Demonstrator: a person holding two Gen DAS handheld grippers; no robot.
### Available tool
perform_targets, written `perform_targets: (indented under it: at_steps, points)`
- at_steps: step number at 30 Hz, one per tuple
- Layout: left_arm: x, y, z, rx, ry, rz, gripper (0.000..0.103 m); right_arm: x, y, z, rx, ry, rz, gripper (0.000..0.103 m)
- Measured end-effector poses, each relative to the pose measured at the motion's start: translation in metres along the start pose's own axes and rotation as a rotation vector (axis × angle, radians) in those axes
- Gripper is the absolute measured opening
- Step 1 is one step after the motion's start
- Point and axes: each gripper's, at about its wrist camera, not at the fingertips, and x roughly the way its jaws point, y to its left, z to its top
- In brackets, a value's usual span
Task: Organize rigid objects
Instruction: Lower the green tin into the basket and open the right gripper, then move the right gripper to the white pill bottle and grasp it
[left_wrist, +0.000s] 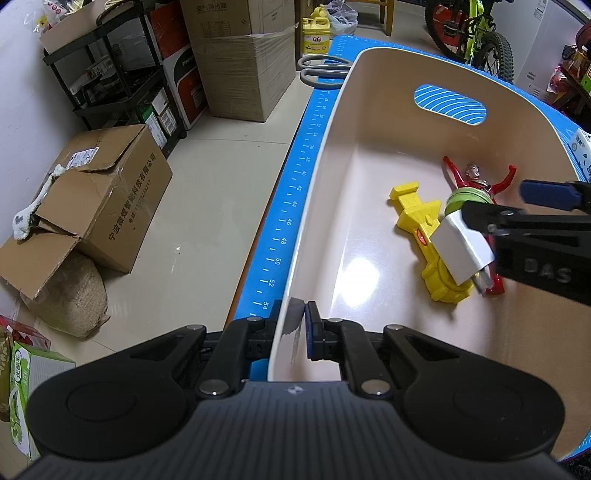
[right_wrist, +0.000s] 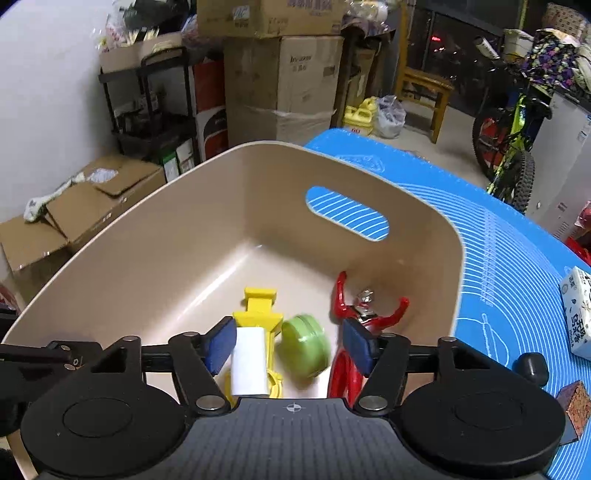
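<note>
1. The blue mat (right_wrist: 517, 258) covered the desk, its ruled edge running along the tub's left side with open floor beyond it.
2. The beige tub (left_wrist: 332, 155) sat on the mat, its long axis running away from both cameras toward the wall with the oval handle slot. Most of its floor on the left and far side lay bare; the contents were crowded near the right wall.
3. The left gripper (left_wrist: 295, 328) was clamped shut on the tub's near rim, one pad inside the wall and one outside.
4. The right gripper (right_wrist: 288, 345) hung over the tub's inside with its jaws parted. A white block (right_wrist: 249, 363) sat just beside its left pad (right_wrist: 219, 347); whether the pad touched it could not be told.
5. The yellow toy (left_wrist: 417, 218) lay flat on the tub floor, its long axis running from the near right toward the far wall, forked end farthest away.
6. The red figure (right_wrist: 365, 310) lay on its back beside the right wall, arms raised toward the far end and legs toward the right gripper.
7. A green round container (right_wrist: 304, 345), blurred, sat between the yellow toy and the red figure.
8. Grey scissors (left_wrist: 321, 70) lay on the mat beyond the tub's far left corner.
</note>
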Motion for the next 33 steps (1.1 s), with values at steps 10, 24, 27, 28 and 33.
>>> perform_targets:
  at_steps: [10, 24, 27, 28, 33]
  points:
    - [-0.002, 0.001, 0.000, 0.001, -0.001, 0.003, 0.013, -0.055, -0.042, -0.012, 0.065, -0.138, -0.028, 0.079]
    - [-0.002, 0.002, 0.000, -0.002, -0.001, 0.000, 0.013, -0.087, -0.133, -0.064, 0.227, -0.118, -0.188, 0.083]
    - [-0.001, 0.001, 0.000, -0.003, -0.001, 0.000, 0.013, -0.078, -0.155, -0.081, 0.275, -0.069, -0.225, 0.083]
    - [-0.002, 0.002, 0.000, -0.003, -0.001, 0.000, 0.013, -0.076, -0.162, -0.089, 0.289, -0.050, -0.239, 0.083]
    - [-0.002, 0.002, 0.000, -0.002, -0.001, 0.001, 0.013, -0.060, -0.186, -0.118, 0.340, 0.013, -0.279, 0.083]
